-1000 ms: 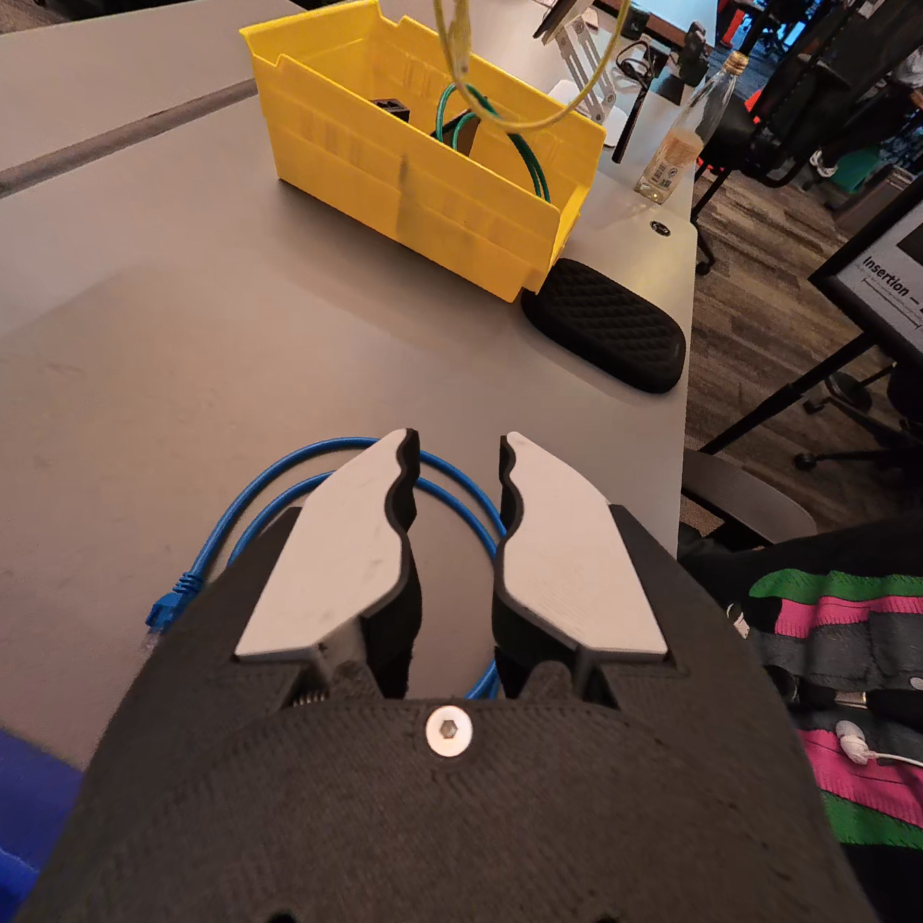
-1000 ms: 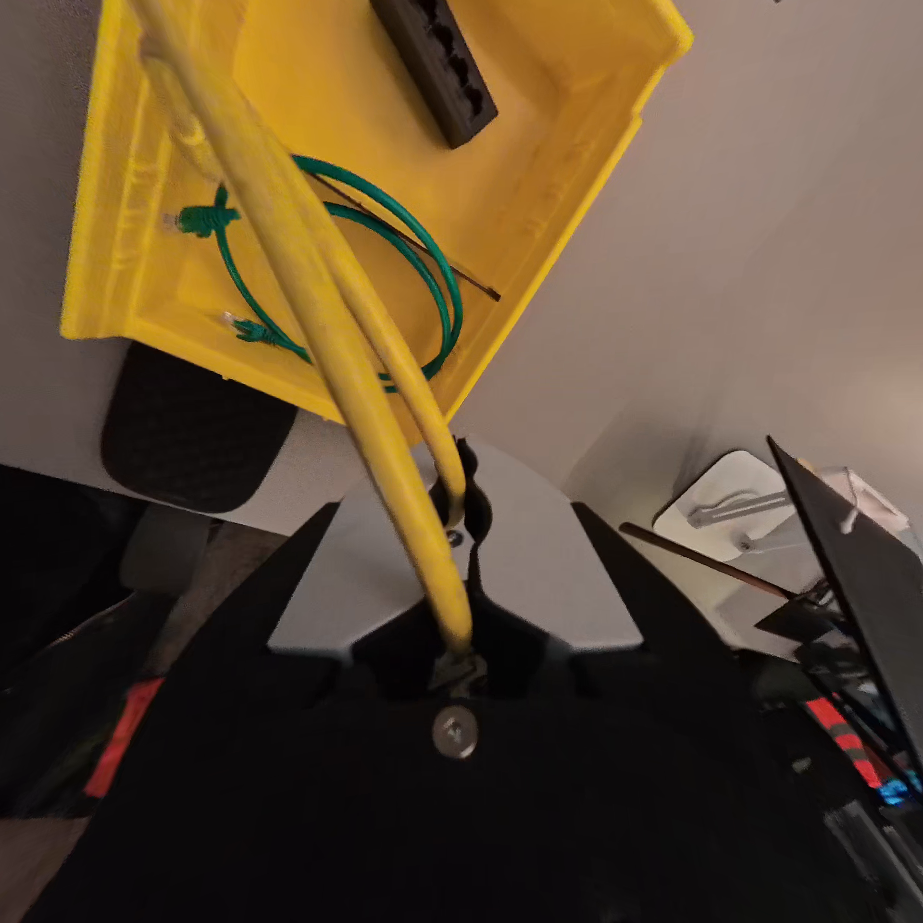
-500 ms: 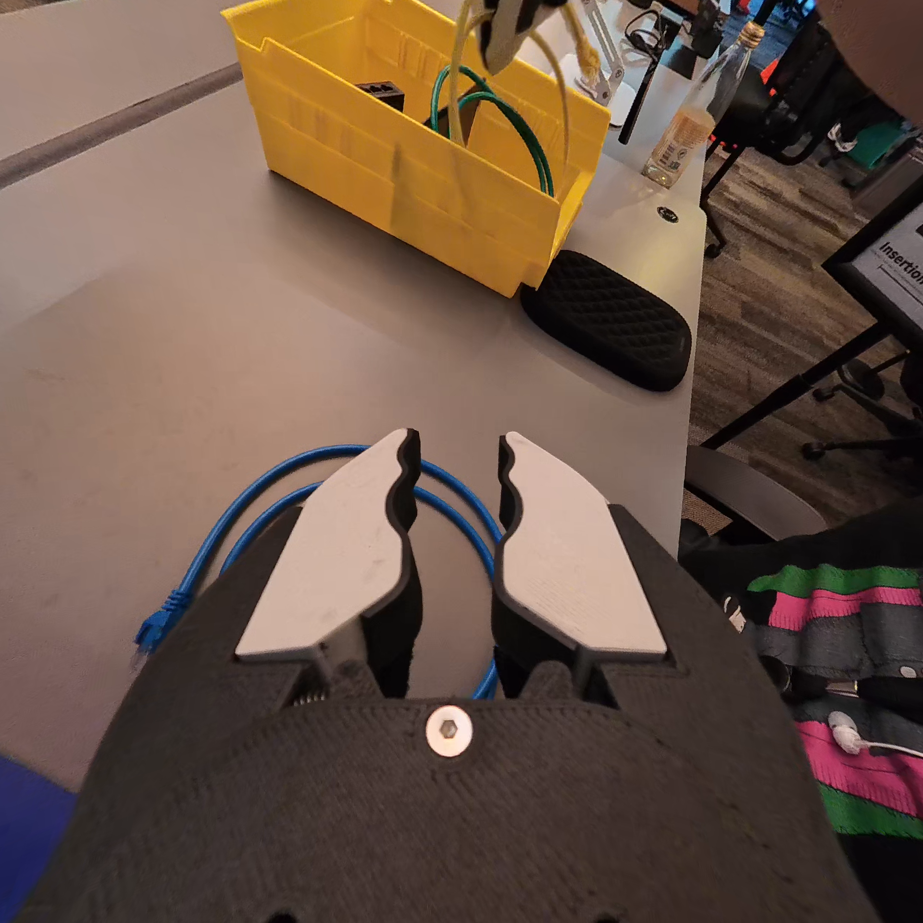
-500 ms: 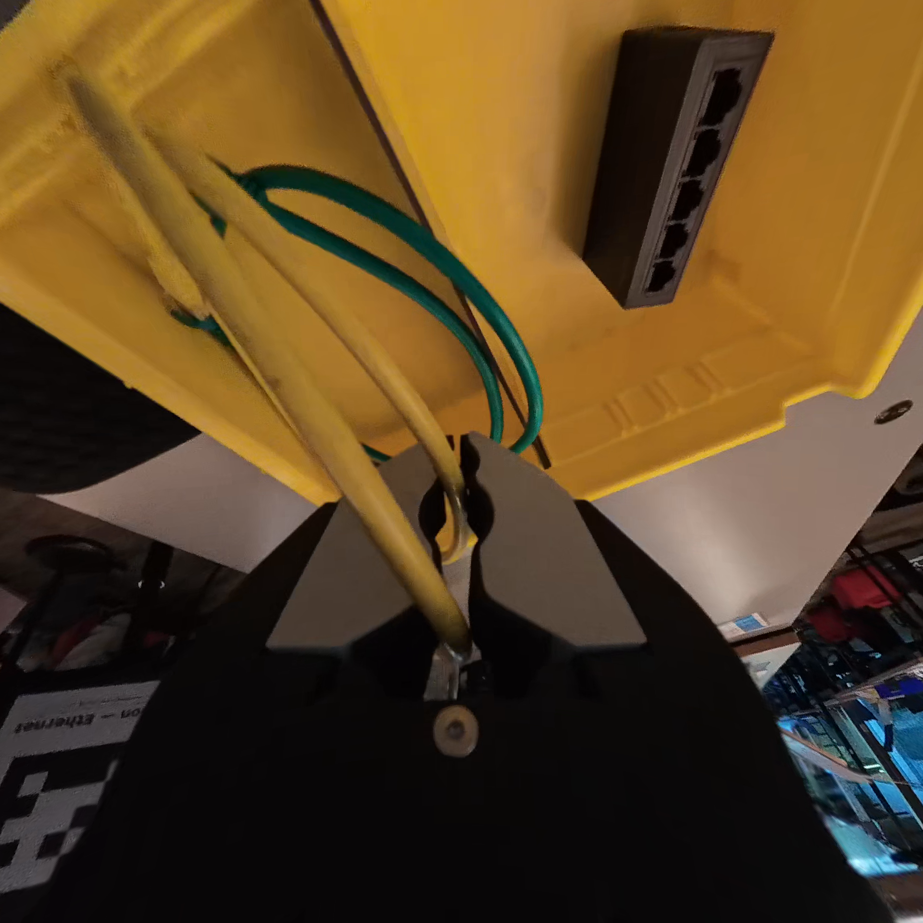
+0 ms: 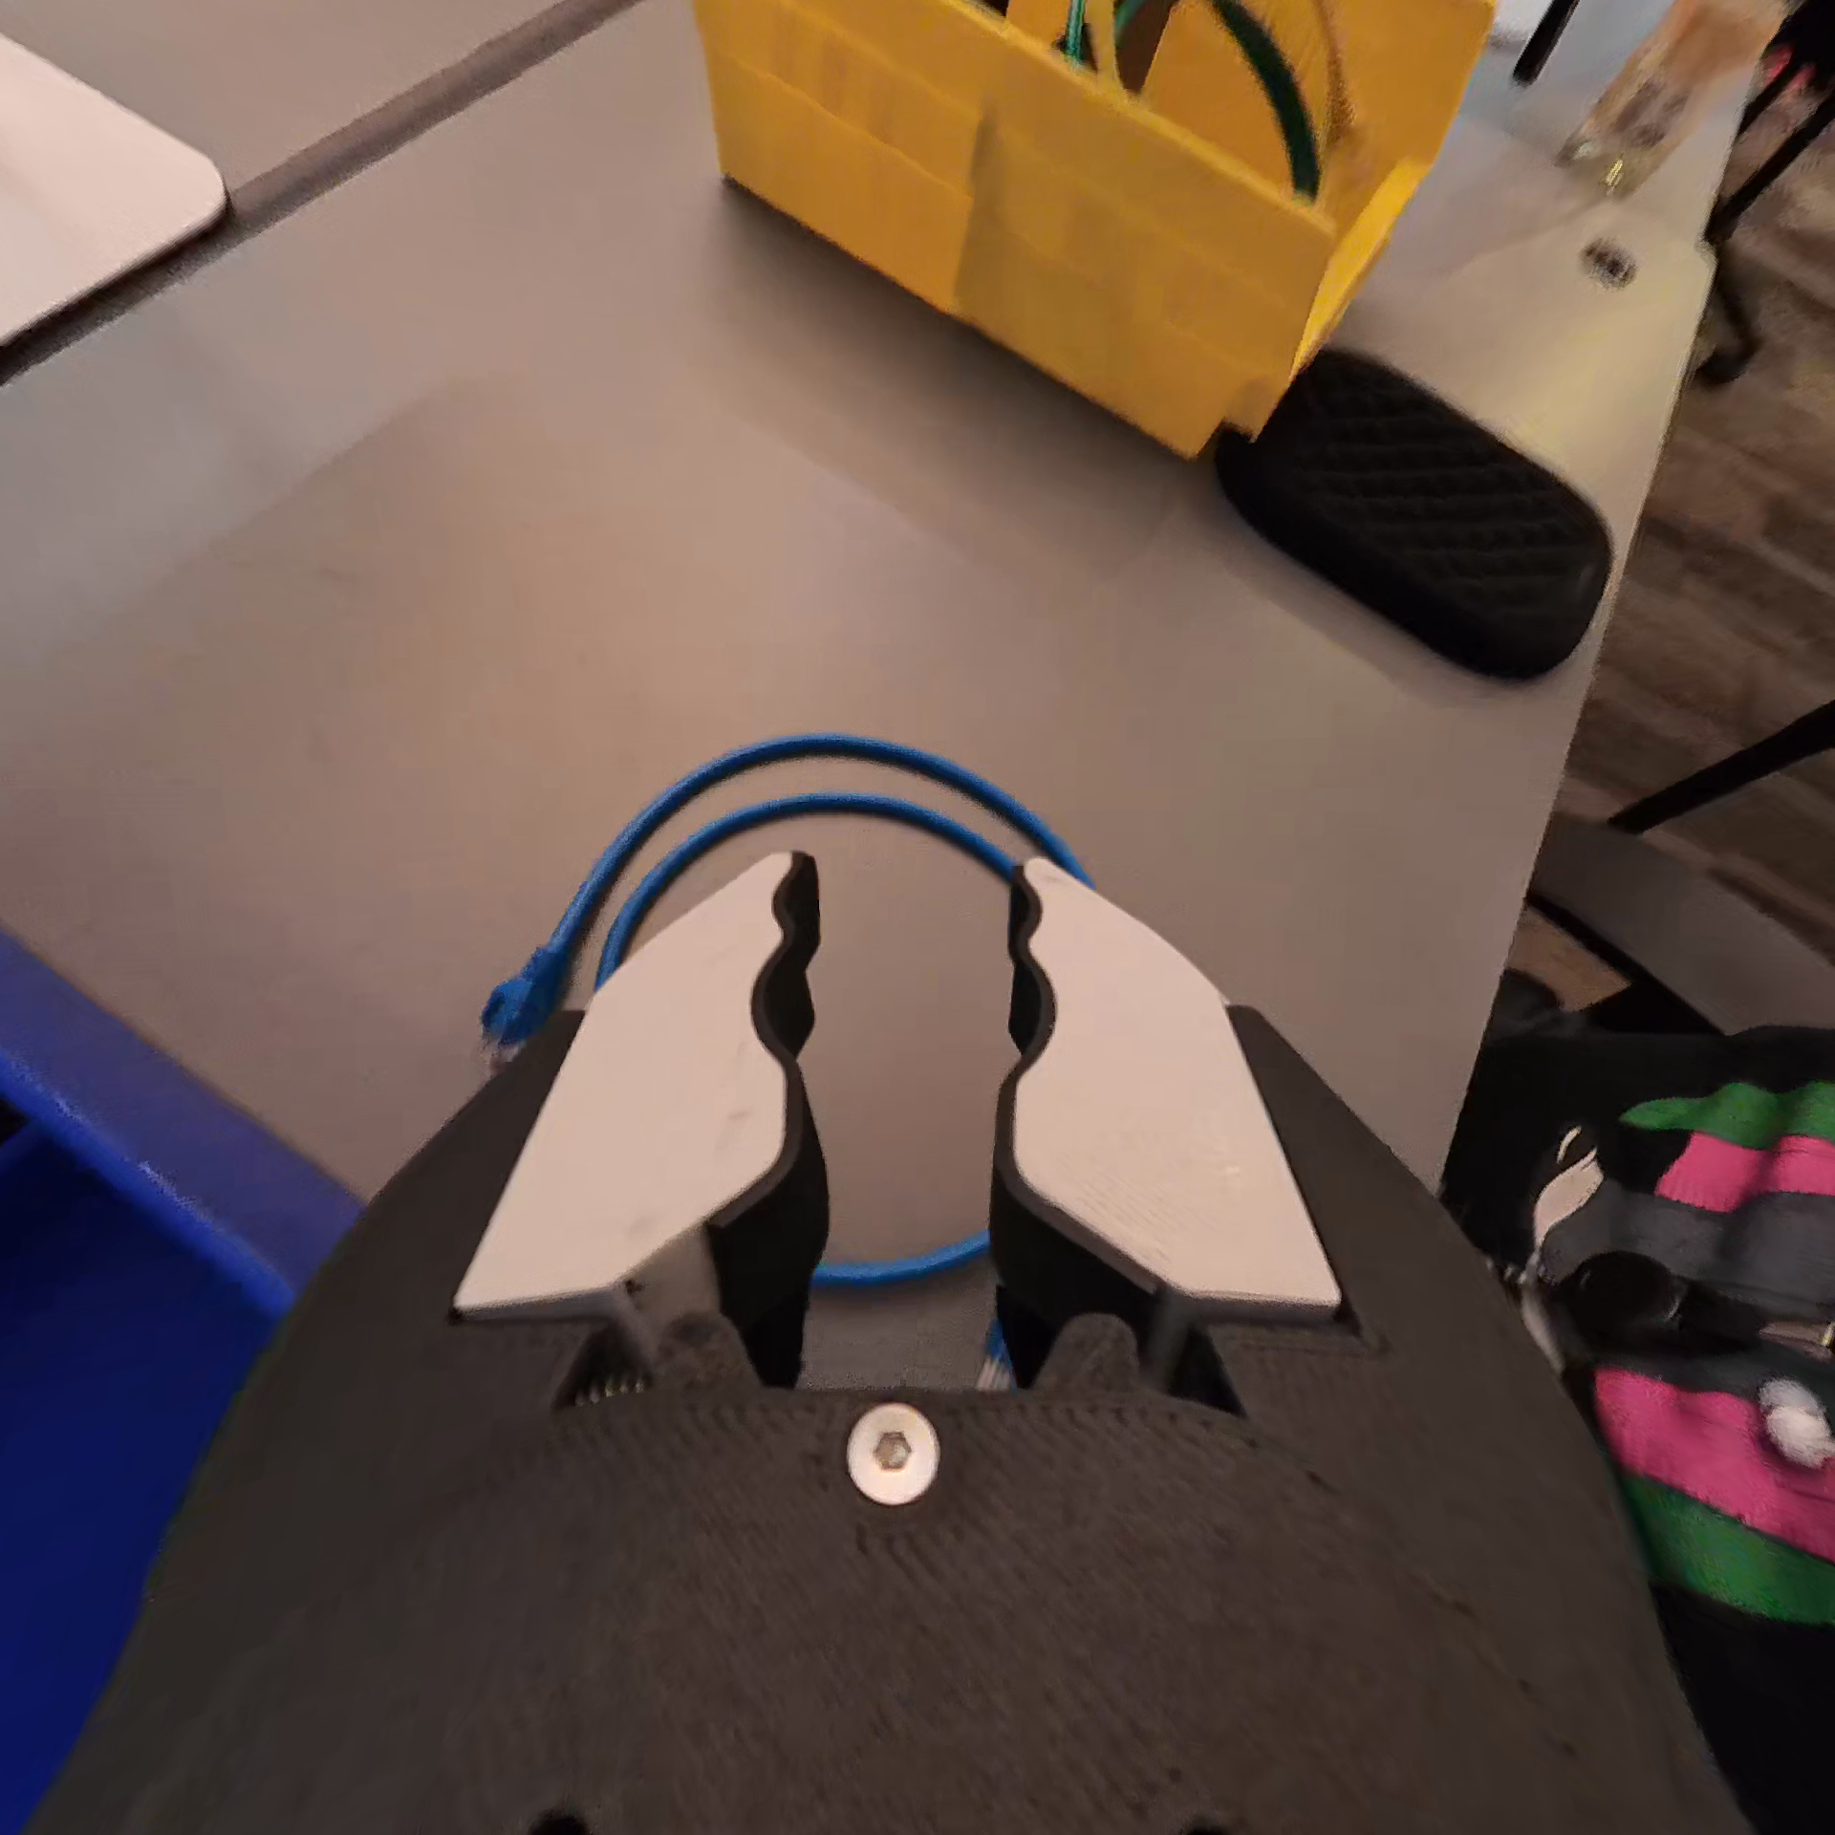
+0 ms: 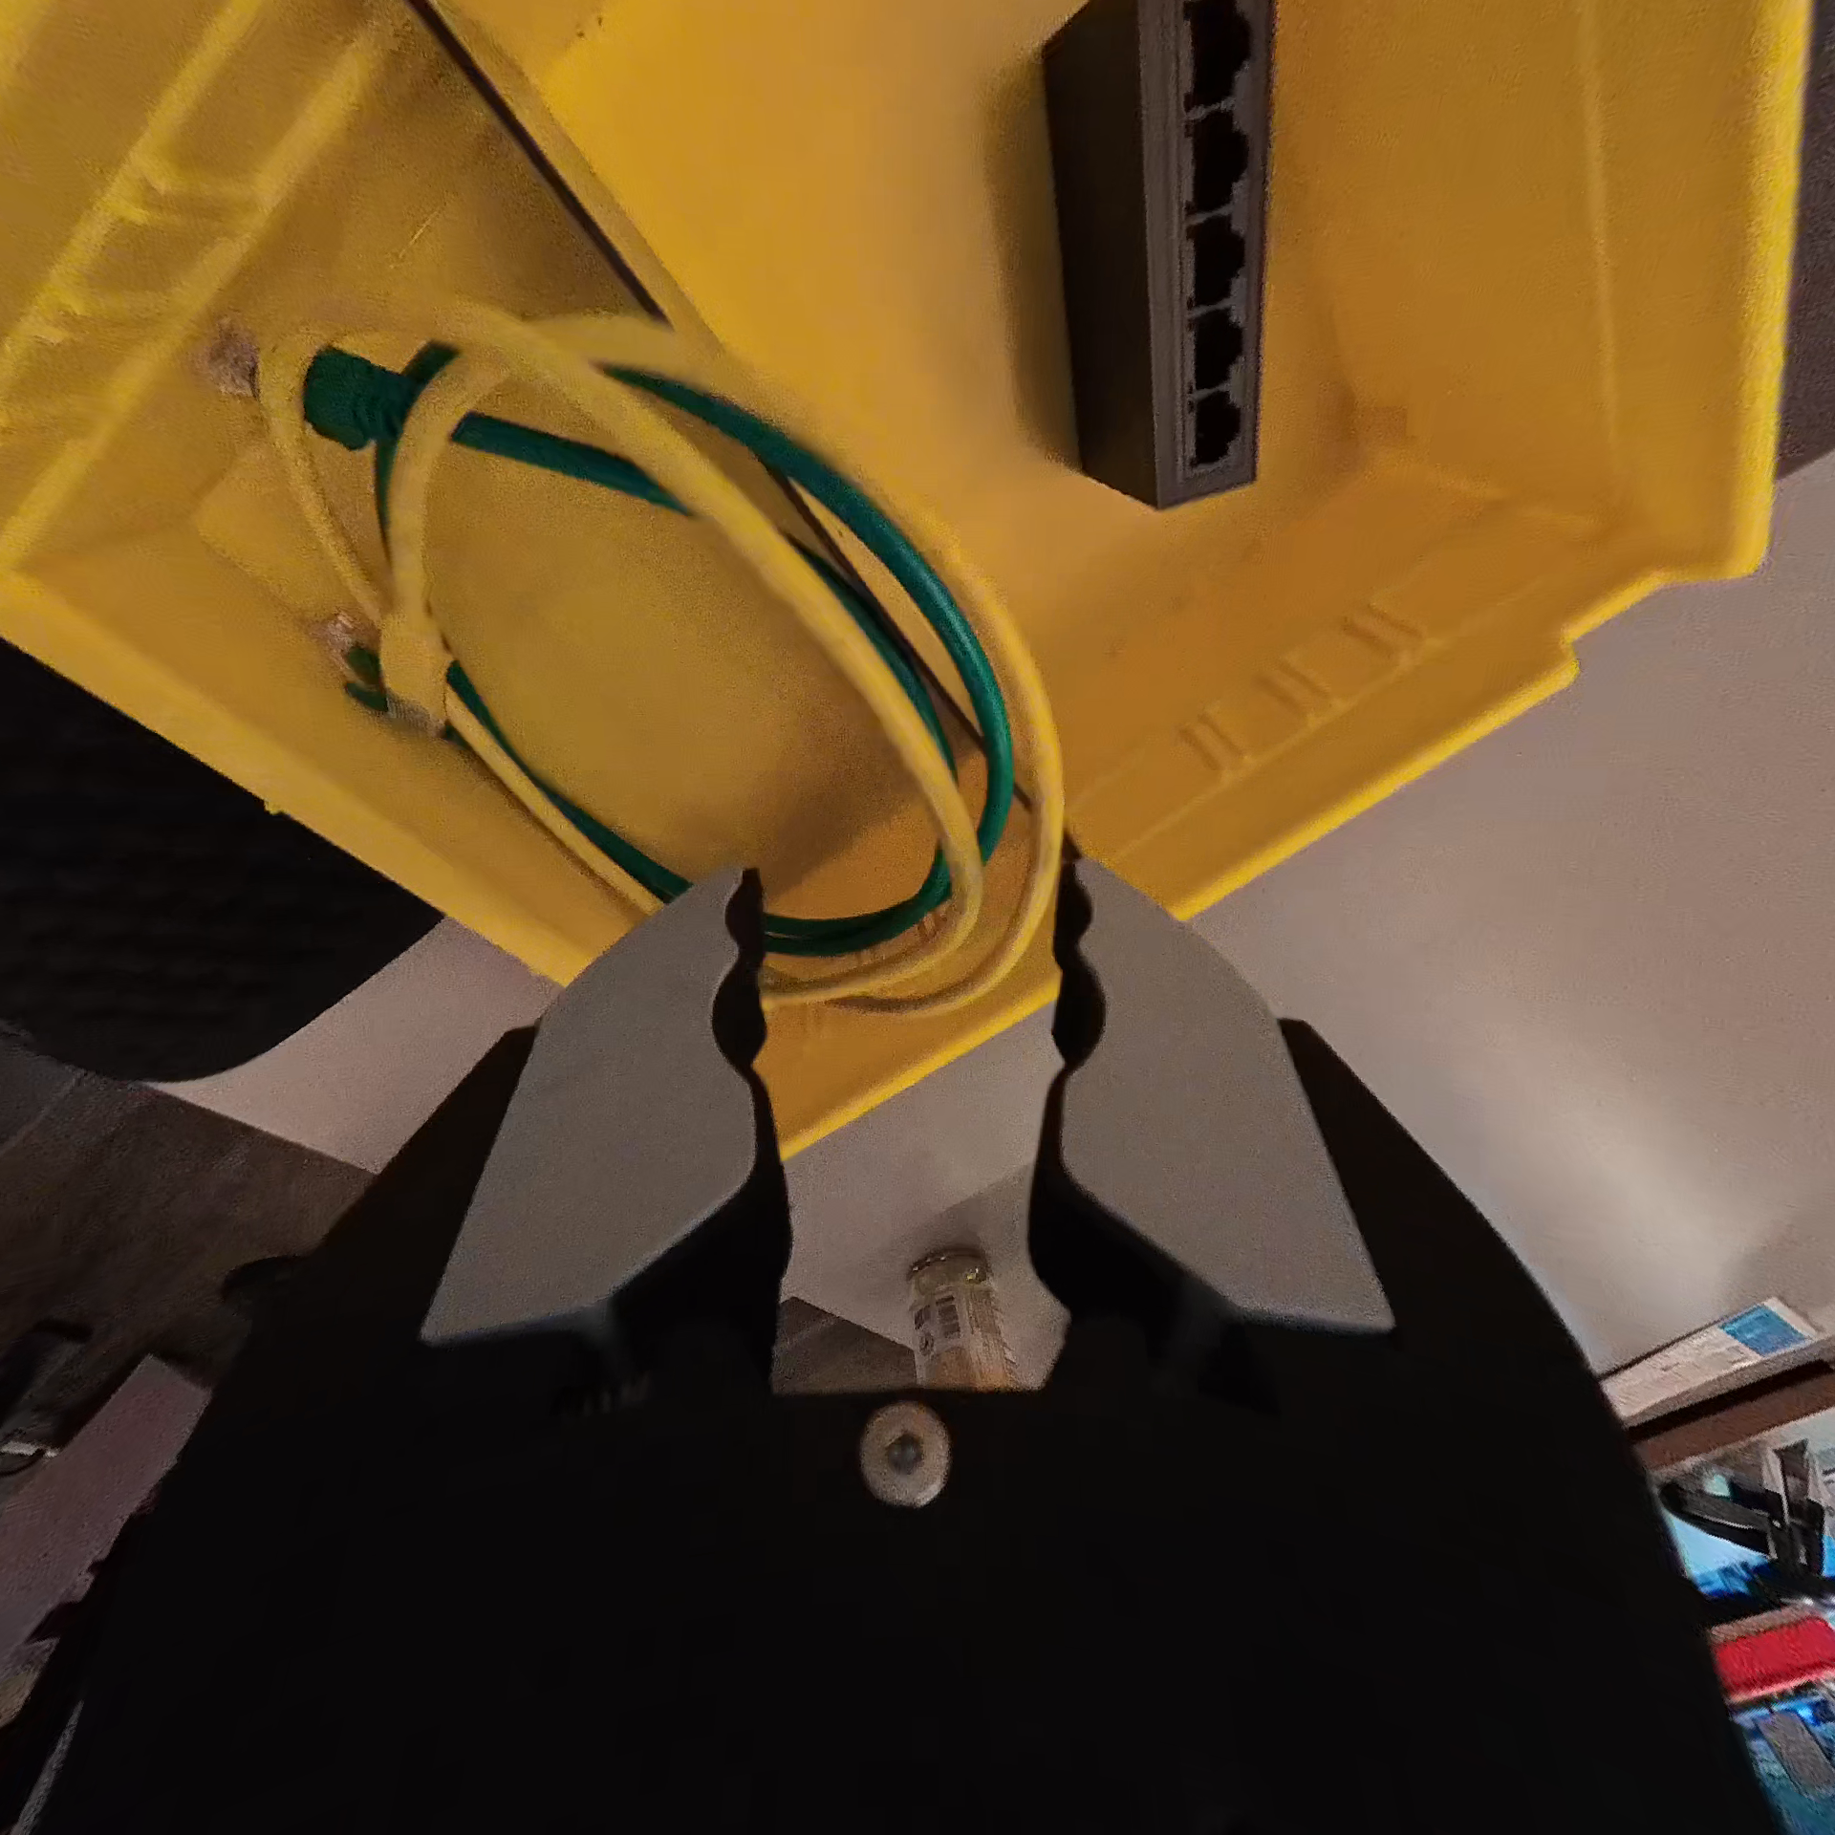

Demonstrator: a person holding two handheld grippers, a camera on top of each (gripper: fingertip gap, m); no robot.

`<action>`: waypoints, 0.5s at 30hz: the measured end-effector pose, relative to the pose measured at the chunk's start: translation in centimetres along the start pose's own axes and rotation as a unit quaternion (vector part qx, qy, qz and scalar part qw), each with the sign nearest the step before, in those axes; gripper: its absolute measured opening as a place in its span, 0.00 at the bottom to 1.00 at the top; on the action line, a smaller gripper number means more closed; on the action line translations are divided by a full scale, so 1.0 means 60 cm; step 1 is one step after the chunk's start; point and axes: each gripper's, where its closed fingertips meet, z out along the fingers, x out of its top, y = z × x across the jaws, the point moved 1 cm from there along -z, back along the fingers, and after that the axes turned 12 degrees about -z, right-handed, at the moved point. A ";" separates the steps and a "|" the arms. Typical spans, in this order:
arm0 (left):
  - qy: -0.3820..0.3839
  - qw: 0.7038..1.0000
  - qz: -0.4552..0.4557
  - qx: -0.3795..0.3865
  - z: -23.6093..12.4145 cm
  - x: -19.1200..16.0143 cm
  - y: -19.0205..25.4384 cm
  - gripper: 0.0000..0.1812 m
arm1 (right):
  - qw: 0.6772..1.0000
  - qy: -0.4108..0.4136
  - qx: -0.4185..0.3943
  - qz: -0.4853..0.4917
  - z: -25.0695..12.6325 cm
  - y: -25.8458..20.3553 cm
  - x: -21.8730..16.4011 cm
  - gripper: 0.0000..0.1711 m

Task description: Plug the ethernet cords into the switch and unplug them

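Observation:
A yellow bin [image 6: 1440,556] holds a black switch [image 6: 1172,248] with its ports empty, a coiled green cord [image 6: 894,556] and a coiled yellow cord [image 6: 874,675] lying on the green one. My right gripper [image 6: 909,894] is open and empty just above the bin's near rim, over the coils. In the left wrist view the bin [image 5: 1072,228] stands at the far end of the grey table [image 5: 496,596]. A coiled blue cord [image 5: 824,784] lies on the table under my left gripper [image 5: 914,884], which is open and empty above it.
A black padded rest [image 5: 1410,516] lies by the bin near the table's right edge. A blue bin [image 5: 89,1241] sits at the left near edge. A white flat object [image 5: 79,209] lies far left. A bottle [image 5: 1658,89] stands behind the bin. A person's striped sleeve [image 5: 1738,1340] is at right.
My right gripper opened and let go of the yellow cord, which now lies coiled in the bin. My left gripper moved forward and left over the blue cord, still open.

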 end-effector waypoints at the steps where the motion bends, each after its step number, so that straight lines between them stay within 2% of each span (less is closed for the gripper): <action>1: -0.018 1.000 0.013 0.007 0.001 -0.016 0.002 0.21 | 1.000 0.006 -0.003 0.000 -0.011 -0.004 -0.008 0.34; 5: -0.109 0.992 0.059 0.011 0.026 -0.100 0.018 0.25 | 0.999 0.010 -0.038 0.002 -0.053 -0.005 -0.045 0.35; 8: -0.137 0.988 0.070 -0.023 0.053 -0.136 0.046 0.26 | 0.996 0.049 -0.077 0.003 -0.093 -0.010 -0.047 0.34; 12: -0.183 0.980 0.078 -0.015 0.087 -0.170 0.049 0.22 | 0.977 0.171 -0.128 -0.028 -0.146 -0.052 0.007 0.32; 15: -0.199 0.977 0.075 -0.023 0.102 -0.186 0.057 0.18 | 0.950 0.263 -0.148 -0.077 -0.174 -0.119 0.060 0.32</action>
